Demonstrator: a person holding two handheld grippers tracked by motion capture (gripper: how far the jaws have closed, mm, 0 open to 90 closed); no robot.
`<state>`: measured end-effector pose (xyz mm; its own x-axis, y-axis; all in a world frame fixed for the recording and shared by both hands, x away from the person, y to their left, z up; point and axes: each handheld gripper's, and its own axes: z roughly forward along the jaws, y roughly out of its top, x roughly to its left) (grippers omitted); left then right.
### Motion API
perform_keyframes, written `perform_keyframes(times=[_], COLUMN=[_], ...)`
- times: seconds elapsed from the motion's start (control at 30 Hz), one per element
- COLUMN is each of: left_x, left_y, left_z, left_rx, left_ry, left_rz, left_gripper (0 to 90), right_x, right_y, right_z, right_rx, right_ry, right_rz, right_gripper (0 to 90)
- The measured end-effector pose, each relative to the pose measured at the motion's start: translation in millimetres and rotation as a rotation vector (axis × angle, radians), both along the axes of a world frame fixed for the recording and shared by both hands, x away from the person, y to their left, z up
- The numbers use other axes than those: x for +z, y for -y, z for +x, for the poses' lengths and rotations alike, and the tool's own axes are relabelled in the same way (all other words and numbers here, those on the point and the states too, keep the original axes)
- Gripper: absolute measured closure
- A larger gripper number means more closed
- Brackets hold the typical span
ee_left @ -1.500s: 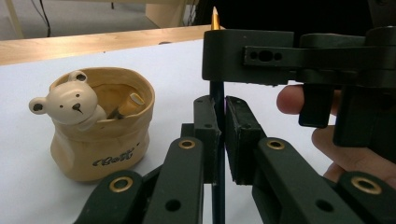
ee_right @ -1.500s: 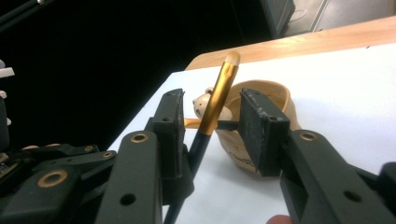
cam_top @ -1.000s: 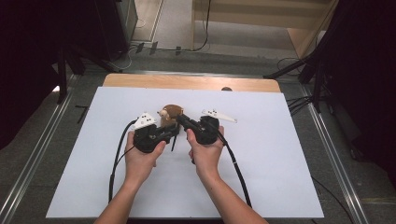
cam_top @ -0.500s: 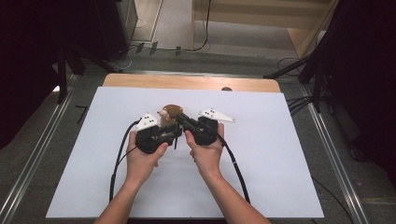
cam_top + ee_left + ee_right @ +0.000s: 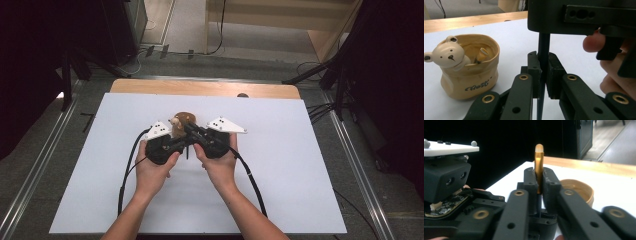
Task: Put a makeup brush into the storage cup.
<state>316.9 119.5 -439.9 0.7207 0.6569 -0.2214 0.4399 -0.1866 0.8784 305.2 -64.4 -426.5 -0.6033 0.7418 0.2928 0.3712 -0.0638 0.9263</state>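
Both grippers are clamping 1 pen: the left gripper (image 5: 543,75) gripping its dark barrel (image 5: 543,47), the right gripper (image 5: 539,182) gripping its gold cap (image 5: 539,165), beside the bear cup (image 5: 467,67) mid-bench (image 5: 300,165), so they are likely pulling them apart next.

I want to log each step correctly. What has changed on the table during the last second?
Almost nothing visibly changed. Both hands with the left gripper and right gripper stay together beside the bear pot, both still clamped on the same pen. The pot has not moved.
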Motion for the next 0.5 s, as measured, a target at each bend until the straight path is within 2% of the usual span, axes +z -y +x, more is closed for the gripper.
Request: perform_keyframes(times=[0.03,0.07,0.1,0.17,0.2,0.27,0.33,0.5], left_x=[0.2,0.3,0.3,-0.1,-0.2,0.0,0.2,0.0], left_y=[-0.7,-1.5,-2.1,-3.9,-4.4,-5.4,-5.7,-5.8], left_z=[0.2,0.7,0.9,1.9,2.2,2.7,3.0,3.1], left_rx=[0.003,0.006,0.007,0.009,0.010,0.013,0.013,0.020], left_ry=[0.002,0.002,0.005,0.011,0.013,0.024,0.025,0.039], left_rz=[-0.002,-0.006,-0.003,0.004,0.003,-0.001,-0.008,-0.006], left_gripper=[84.1,84.1,84.1,84.1,84.1,84.1,84.1,84.1], right_x=[0.7,1.2,2.2,2.8,2.8,3.2,3.8,4.0], right_y=[0.2,0.6,1.9,6.0,7.8,14.4,20.5,34.2], right_z=[-0.7,-1.1,-1.9,-3.1,-3.5,-5.2,-7.7,-11.2], right_rx=[0.003,0.004,0.002,0.026,0.030,0.051,0.028,0.037], right_ry=[0.017,0.027,0.038,0.045,0.048,0.064,0.075,0.090], right_rz=[-0.004,-0.012,-0.023,-0.028,-0.028,-0.027,-0.035,-0.027], right_gripper=[54.9,46.5,31.3,8.1,3.2,0.0,0.0,0.0])
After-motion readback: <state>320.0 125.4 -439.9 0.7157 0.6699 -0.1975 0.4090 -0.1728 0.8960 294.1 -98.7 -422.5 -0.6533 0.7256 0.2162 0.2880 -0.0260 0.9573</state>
